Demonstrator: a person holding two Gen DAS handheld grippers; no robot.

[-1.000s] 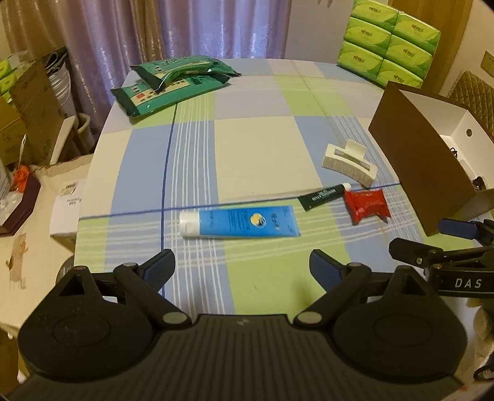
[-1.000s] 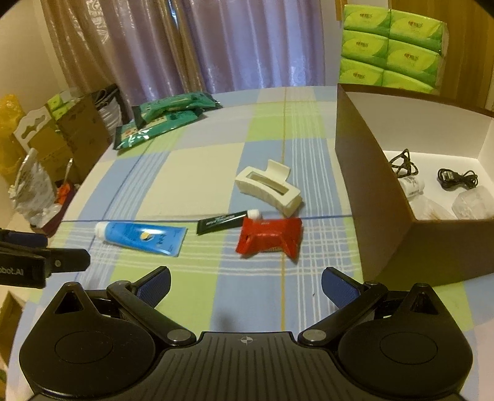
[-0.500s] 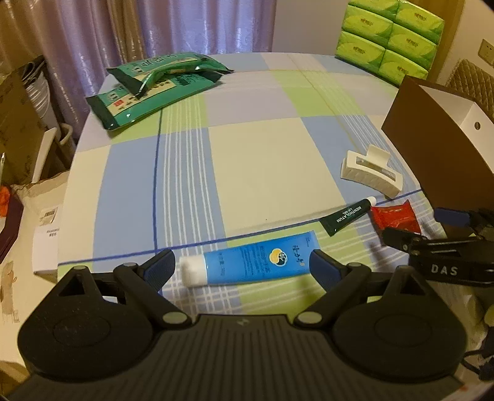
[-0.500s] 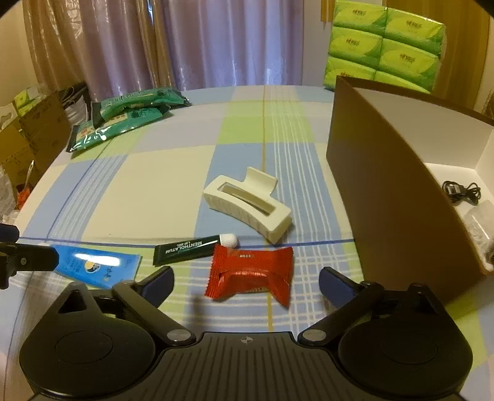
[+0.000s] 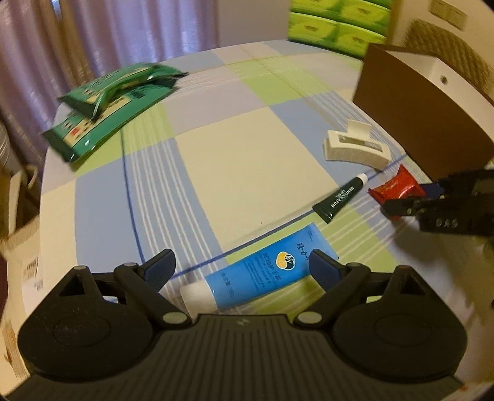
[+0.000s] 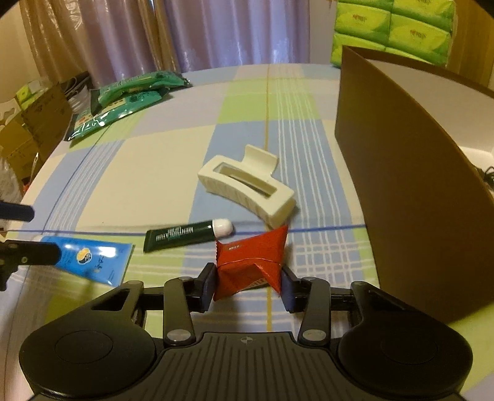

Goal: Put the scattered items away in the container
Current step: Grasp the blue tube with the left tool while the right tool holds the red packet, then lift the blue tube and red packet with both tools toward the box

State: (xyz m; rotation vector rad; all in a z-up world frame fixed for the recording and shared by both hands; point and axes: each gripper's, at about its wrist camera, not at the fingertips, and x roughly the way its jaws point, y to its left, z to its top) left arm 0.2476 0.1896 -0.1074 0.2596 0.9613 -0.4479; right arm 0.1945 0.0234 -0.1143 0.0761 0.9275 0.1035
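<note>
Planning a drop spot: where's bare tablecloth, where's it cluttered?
Free: the wide cream and blue checks between the green wipe packs and the white plastic hair claw. Crowded: beside the brown cardboard box, where the claw, dark green tube and red packet bunch.

Purple curtains (image 6: 191,34), stacked green tissue packs (image 6: 392,27), cardboard boxes (image 6: 34,123).

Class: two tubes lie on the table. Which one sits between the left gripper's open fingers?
The blue tube, larger, with a white cap. The dark green tube lies farther off.
</note>
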